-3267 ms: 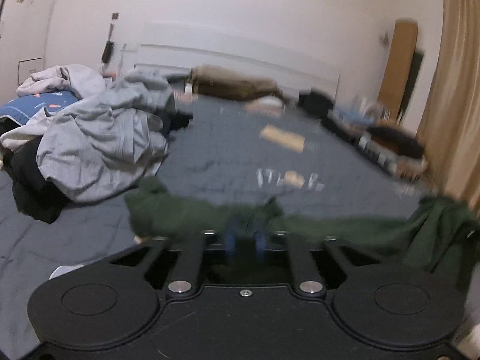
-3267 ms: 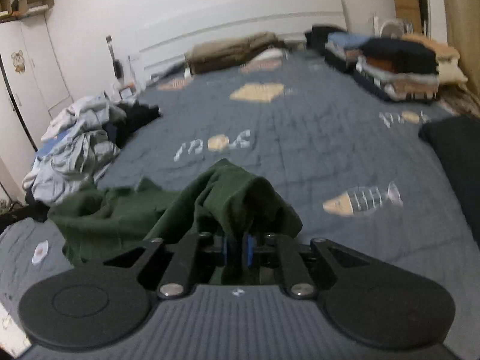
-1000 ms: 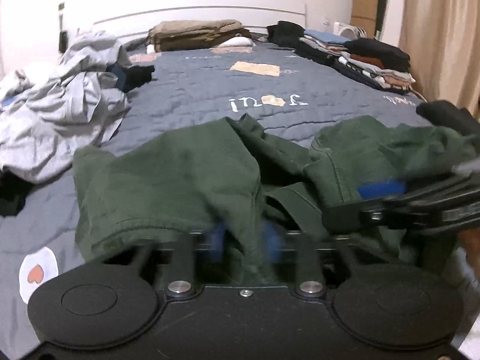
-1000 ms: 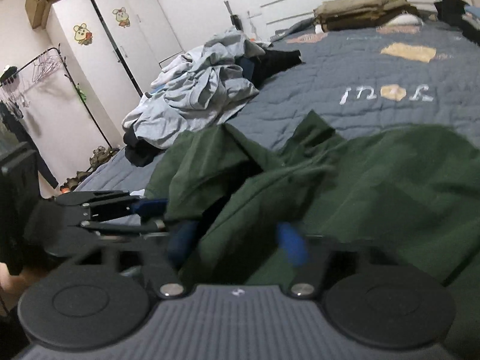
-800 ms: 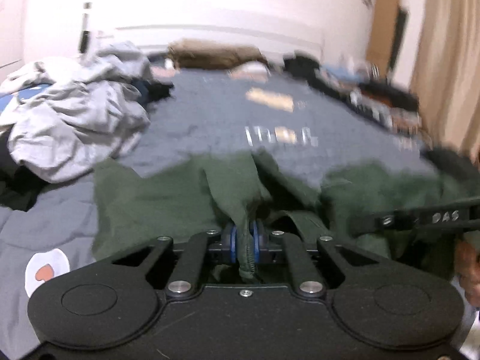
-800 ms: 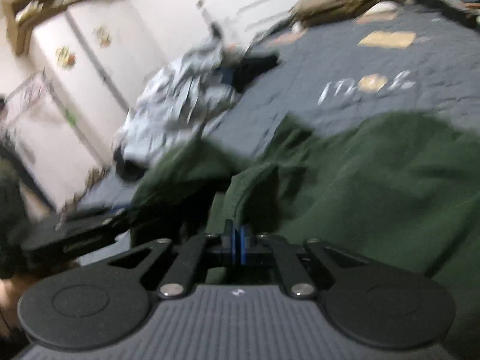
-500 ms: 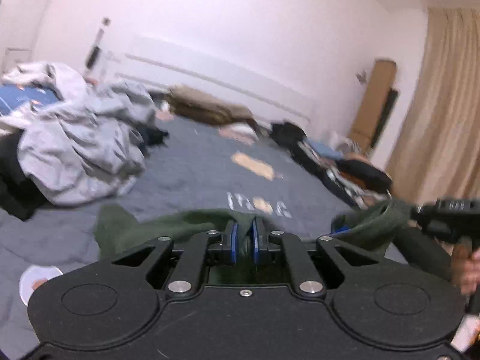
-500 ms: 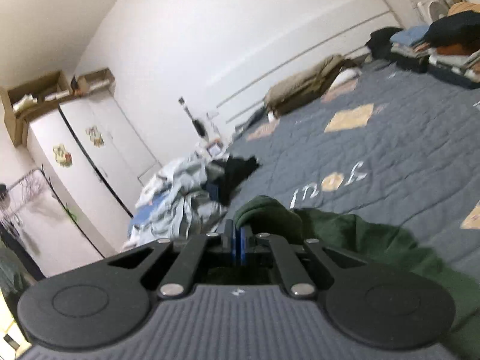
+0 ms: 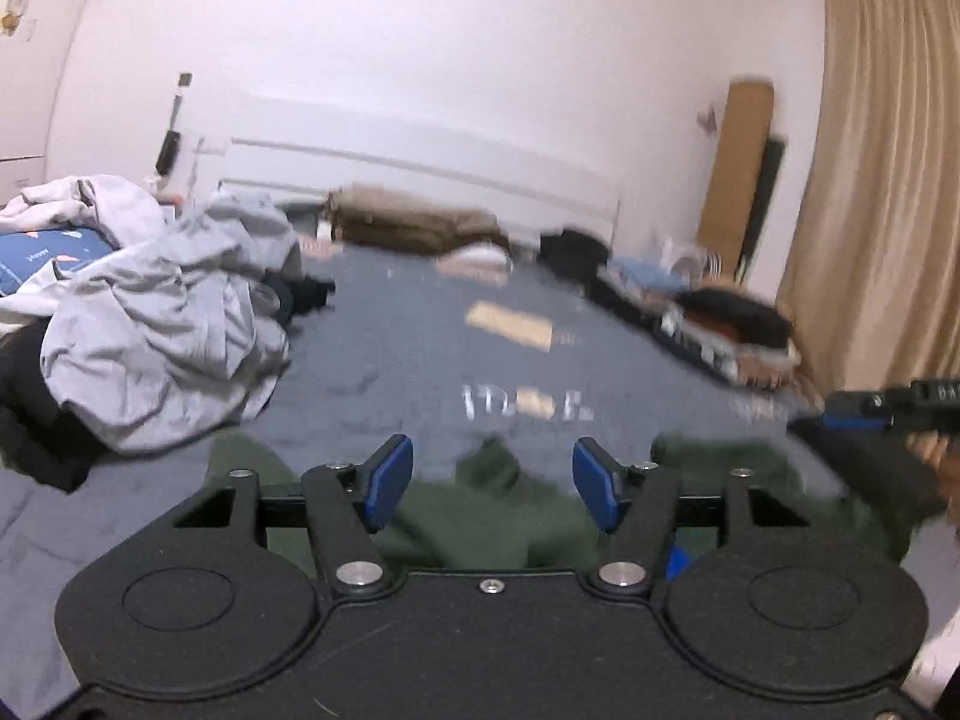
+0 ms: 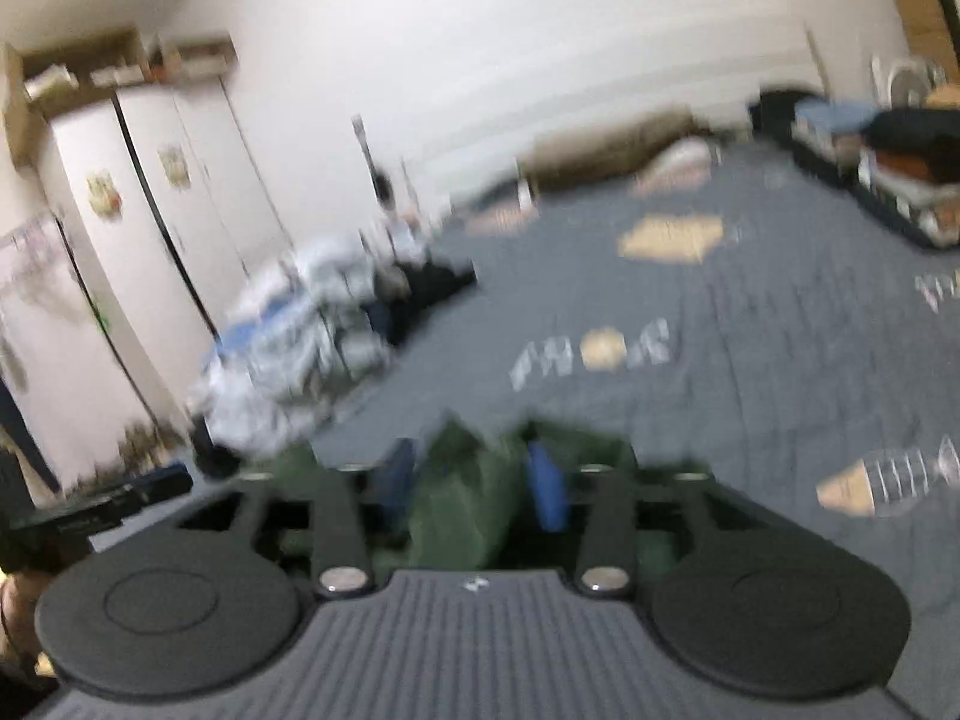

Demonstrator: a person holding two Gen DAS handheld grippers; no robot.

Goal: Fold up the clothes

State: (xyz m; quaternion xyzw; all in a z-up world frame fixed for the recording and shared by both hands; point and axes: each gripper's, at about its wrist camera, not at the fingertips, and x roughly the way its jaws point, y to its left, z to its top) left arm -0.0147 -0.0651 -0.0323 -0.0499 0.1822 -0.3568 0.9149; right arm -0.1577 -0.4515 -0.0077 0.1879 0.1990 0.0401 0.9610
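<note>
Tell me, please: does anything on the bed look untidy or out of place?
Yes. A grey pile of clothes lies crumpled at the bed's left edge, unlike the folded stacks along the right side. The green garment lies bunched and uneven on the quilt, not yet flat.

both views sit just behind their own blue fingers, low over the near end of the bed [image 9: 384,360], looking along it to the far headboard [image 9: 420,162]. the left wrist view faces straight up the bed; the right wrist view angles left toward the wardrobe [image 10: 150,228]. both share the green garment [image 9: 492,516], the grey clothes heap [image 9: 162,312] and the quilt lettering [image 10: 594,351].
</note>
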